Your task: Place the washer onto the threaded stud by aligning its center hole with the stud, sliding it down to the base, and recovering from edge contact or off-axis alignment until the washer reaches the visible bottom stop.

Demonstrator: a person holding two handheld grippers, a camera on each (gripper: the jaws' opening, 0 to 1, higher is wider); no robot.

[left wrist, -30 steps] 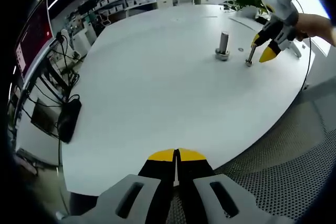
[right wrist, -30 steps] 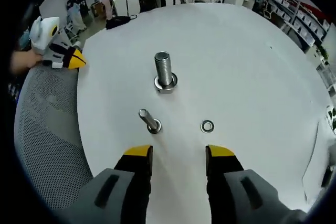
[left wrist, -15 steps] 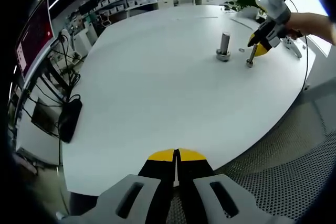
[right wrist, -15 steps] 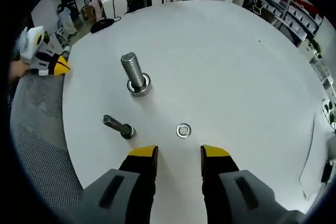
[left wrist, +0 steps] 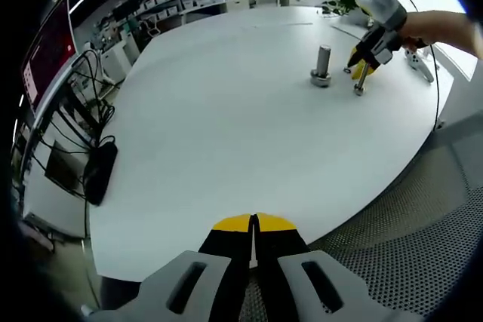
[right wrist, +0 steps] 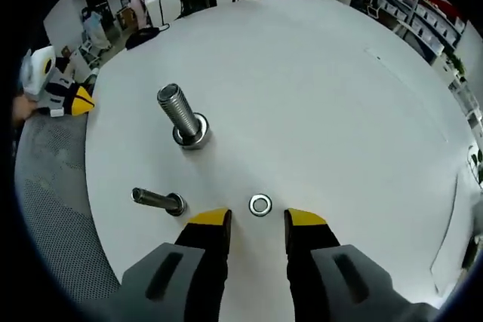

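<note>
Your right gripper (right wrist: 257,219) is closing in on the washer (right wrist: 260,204): a sec ago the washer was sitting well ahead and off to the right side of the tips, w/ the thin stud in front of the left jaw; now it's lying flat on the bench (right wrist: 324,96) just beyond the tips and centred on the gap. The jaws are standing apart, a bit narrower than before, nothing between them yet. That means you're lined up for the pick, approx ready to drop over it; no grasp made so far, so the placing itself is all still ahead.

Moving outward in the right gripper view: the thin stud (right wrist: 155,200) is near the washer on its left, leaning hard in this view, prob. lens distortion. The thick stud (right wrist: 181,115) w/ its collar at the base is standing farther back, well apart from the washer.

Your left gripper (left wrist: 254,221) is staying put at the near bench edge, jaws pressed together, holding nothing. In the left gripper view you're seeing the right gripper far across the bench, now hanging beside both studs.
</note>
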